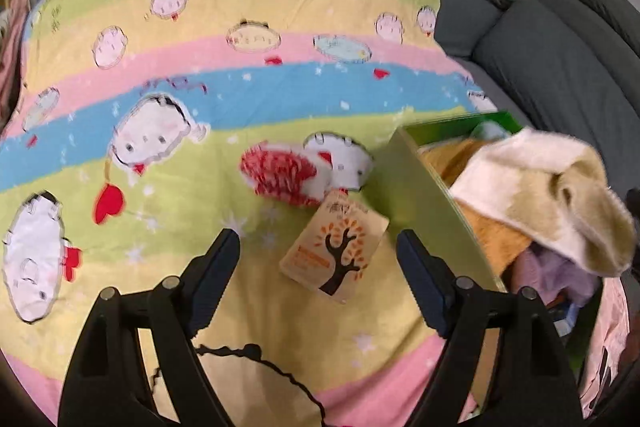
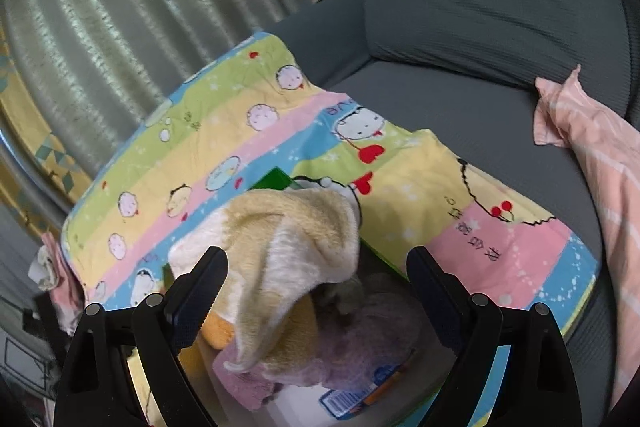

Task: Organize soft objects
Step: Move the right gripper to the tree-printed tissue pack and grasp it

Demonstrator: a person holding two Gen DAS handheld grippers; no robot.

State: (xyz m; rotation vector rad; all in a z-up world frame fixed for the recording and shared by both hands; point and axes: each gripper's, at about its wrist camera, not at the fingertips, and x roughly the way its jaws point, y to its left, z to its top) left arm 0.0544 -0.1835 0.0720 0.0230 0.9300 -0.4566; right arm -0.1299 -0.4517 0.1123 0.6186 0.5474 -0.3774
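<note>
Both of our grippers gape empty; our left gripper (image 1: 318, 245) hovers over the striped blanket (image 1: 224, 87), a red-and-white sock (image 1: 286, 173) and its card tag (image 1: 334, 253) lying ahead beside the green box (image 1: 420, 187); our right gripper (image 2: 318, 265) hangs above the cream towel (image 2: 292, 247) draped in that box; only this view shows the purple cloth (image 2: 360, 339) beneath.

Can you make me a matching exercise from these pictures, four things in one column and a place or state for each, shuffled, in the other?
Things:
1. red and white fluffy sock
2. cream towel
3. card tag with a tree
4. pink striped cloth

Places or states:
A. draped over the top of the green box
B. lying on the grey sofa
C. flat on the blanket between the left gripper's open fingers
D. on the blanket just left of the box

Pairs: 1-D, 2-A, 3-C, 4-B
</note>
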